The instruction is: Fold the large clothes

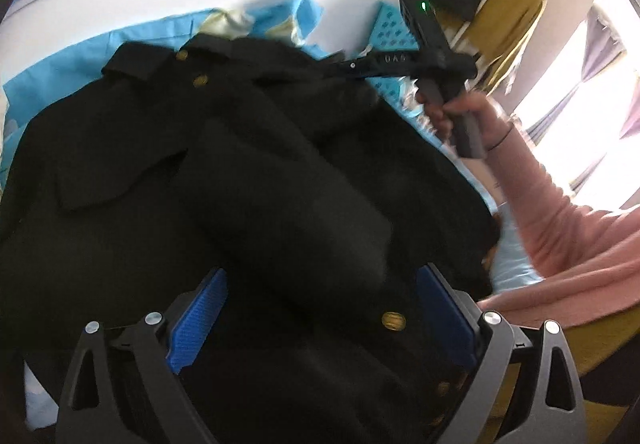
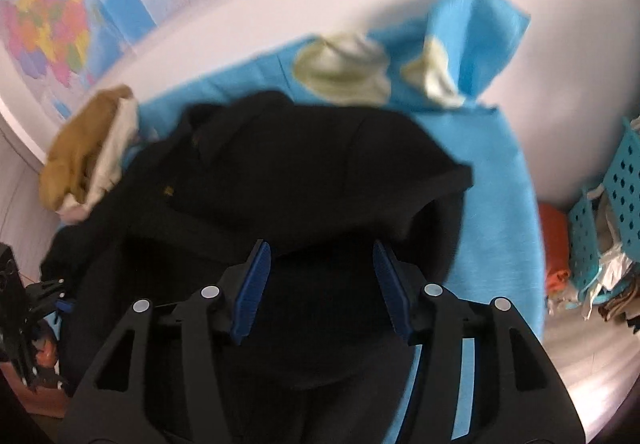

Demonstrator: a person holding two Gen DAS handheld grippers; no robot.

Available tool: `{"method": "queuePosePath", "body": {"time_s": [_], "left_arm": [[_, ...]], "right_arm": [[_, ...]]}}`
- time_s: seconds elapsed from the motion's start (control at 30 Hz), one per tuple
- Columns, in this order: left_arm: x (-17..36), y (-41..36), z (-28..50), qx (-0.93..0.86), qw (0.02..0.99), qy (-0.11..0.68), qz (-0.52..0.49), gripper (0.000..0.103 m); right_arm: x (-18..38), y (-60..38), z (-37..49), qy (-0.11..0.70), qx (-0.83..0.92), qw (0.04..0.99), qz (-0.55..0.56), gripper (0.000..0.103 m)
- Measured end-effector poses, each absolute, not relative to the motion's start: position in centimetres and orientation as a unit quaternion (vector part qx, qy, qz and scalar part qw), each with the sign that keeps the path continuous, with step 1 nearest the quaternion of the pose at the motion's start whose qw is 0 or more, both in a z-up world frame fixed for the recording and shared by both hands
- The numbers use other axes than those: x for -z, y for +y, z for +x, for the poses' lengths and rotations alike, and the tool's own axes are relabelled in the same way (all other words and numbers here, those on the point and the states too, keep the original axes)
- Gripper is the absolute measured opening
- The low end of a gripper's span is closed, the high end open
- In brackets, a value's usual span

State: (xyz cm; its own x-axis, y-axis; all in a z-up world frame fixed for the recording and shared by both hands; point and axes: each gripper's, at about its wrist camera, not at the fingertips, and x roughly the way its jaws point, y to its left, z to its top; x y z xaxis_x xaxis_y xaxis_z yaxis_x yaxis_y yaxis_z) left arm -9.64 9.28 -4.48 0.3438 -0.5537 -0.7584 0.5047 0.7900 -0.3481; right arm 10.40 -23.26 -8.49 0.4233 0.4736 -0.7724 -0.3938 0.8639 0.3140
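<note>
The black coat (image 1: 168,172) lies spread on the blue sheet (image 1: 48,72), collar toward the upper left of the frame, its long axis running from there down to the left tool (image 1: 320,320). This tool hovers just above the hem, released and holding nothing. The right tool (image 2: 322,284) is also unclenched (blue pads apart) over the sleeve side — probably nearer the next fold.
</note>
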Motion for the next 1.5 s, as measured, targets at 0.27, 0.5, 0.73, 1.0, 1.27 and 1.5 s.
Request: {"method": "queuePosePath", "body": {"time_s": [0.27, 0.5, 0.73, 1.0, 1.27, 1.5], "left_arm": [[3.5, 12.8, -6.0, 0.270, 0.839, 0.467, -0.066, 0.023], [1.8, 20.4, -3.4, 0.203, 0.854, 0.442, -0.183, 0.029], [1.9, 24.5, -4.9, 0.134, 0.867, 0.441, -0.190, 0.064], [2.2, 15.9, -6.9, 0.214, 0.869, 0.444, -0.050, 0.087], [5.1, 13.3, -5.4, 0.200, 0.844, 0.497, -0.008, 0.024], [0.5, 18.9, -3.6, 0.197, 0.858, 0.463, -0.105, 0.022]], "right_arm": [[5.8, -22.4, 12.3, 0.429, -0.271, 0.860, 0.056, 0.001], [4.2, -20.5, 13.0, 0.420, -0.306, 0.853, 0.048, 0.018], [5.8, -18.1, 8.7, 0.398, -0.307, 0.857, -0.116, 0.064], [7.5, -18.1, 9.1, 0.413, -0.297, 0.848, -0.151, 0.072], [8.4, -17.8, 9.3, 0.412, -0.289, 0.847, -0.172, 0.030], [5.3, -19.3, 12.7, 0.397, -0.275, 0.871, -0.090, 0.001]]}}
